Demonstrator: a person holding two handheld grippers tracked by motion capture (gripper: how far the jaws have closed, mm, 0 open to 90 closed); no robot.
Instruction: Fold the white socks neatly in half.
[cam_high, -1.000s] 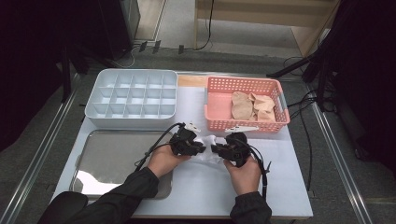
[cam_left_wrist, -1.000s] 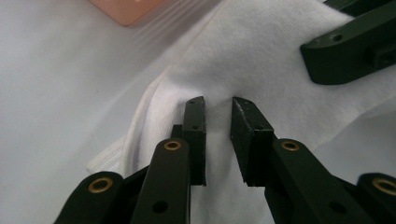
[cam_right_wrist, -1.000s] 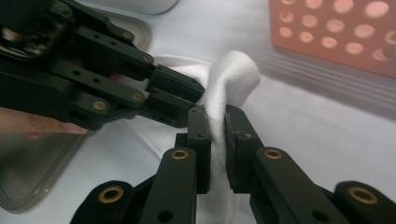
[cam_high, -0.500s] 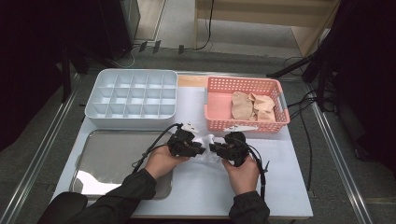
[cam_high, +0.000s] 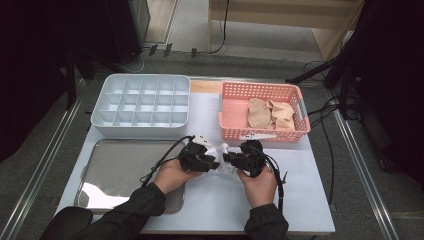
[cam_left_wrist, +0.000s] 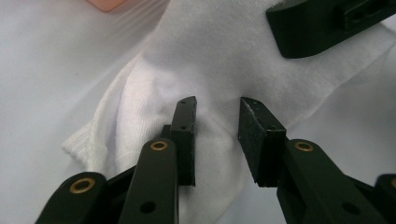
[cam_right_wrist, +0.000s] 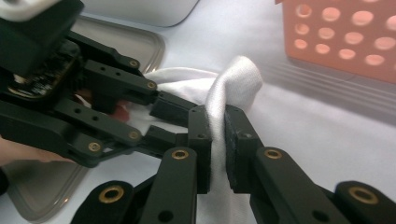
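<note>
Lying crumpled on the white table (cam_high: 300, 200) just in front of the pink basket (cam_high: 235, 131), the white sock (cam_high: 223, 151) sits between the two grippers. The right gripper (cam_right_wrist: 216, 140) has its jaws pressed together on a raised fold of the sock, pinching the fabric upright. The left gripper (cam_left_wrist: 215, 135) rests on the flatter part of the cloth with its jaws parted, a gap of fabric showing between them and nothing clamped. Two beige socks (cam_high: 270, 114) lie inside the basket. A white compartment tray (cam_high: 142, 102) stands behind the left hand (cam_high: 170, 175), and a metal tray (cam_high: 115, 170) lies beside it.
</note>
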